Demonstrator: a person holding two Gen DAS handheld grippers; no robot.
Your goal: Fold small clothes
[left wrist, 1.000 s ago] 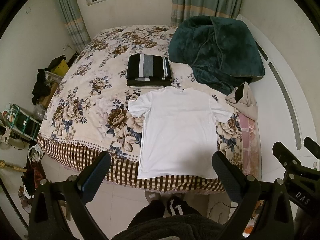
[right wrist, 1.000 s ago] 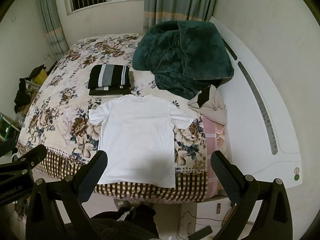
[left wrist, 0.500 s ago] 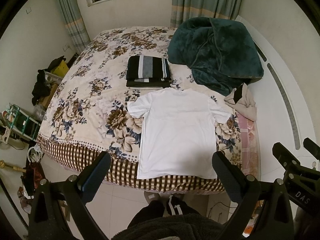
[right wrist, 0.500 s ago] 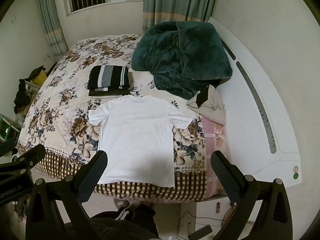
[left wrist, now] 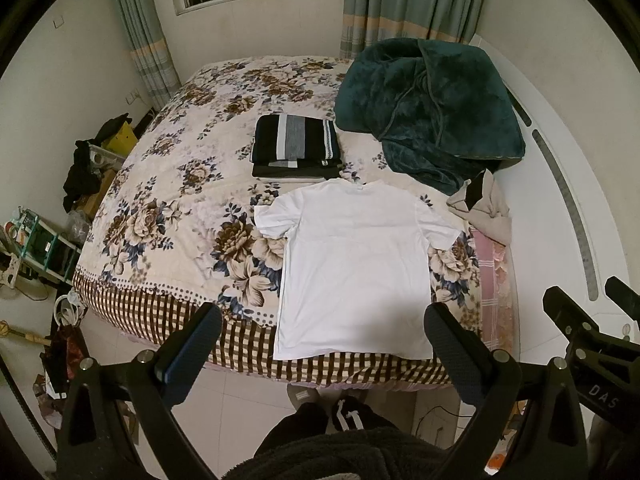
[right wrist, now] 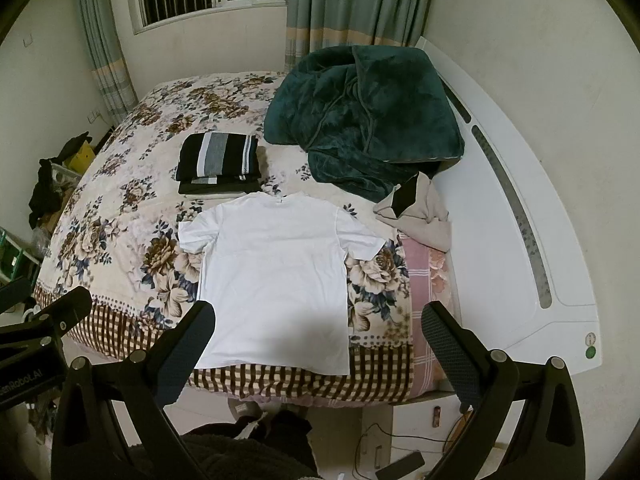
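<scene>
- The jaws of the left gripper stand wide apart with nothing between them, held in the air above the floor at the foot edge of the bed.
- The jaws of the right gripper are likewise spread wide and hold nothing; this gripper hangs beside the left one, each showing at the edge of the other's view.
- Beyond both sets of fingers, a white T-shirt lies flat on the floral bedspread, sleeves spread to either side, collar toward the far side and hem at the checked border nearest the grippers.
- Neither gripper touches the shirt.
- Just past the collar sits a folded stack of dark striped clothes, its near edge almost meeting the shirt.
- To the right of the stack, a dark green plush blanket is heaped against the white headboard.
- A crumpled beige garment lies near the shirt's right sleeve, below the blanket.
- Dark trousers and shoes of the person show at the bottom of the left view.
</scene>
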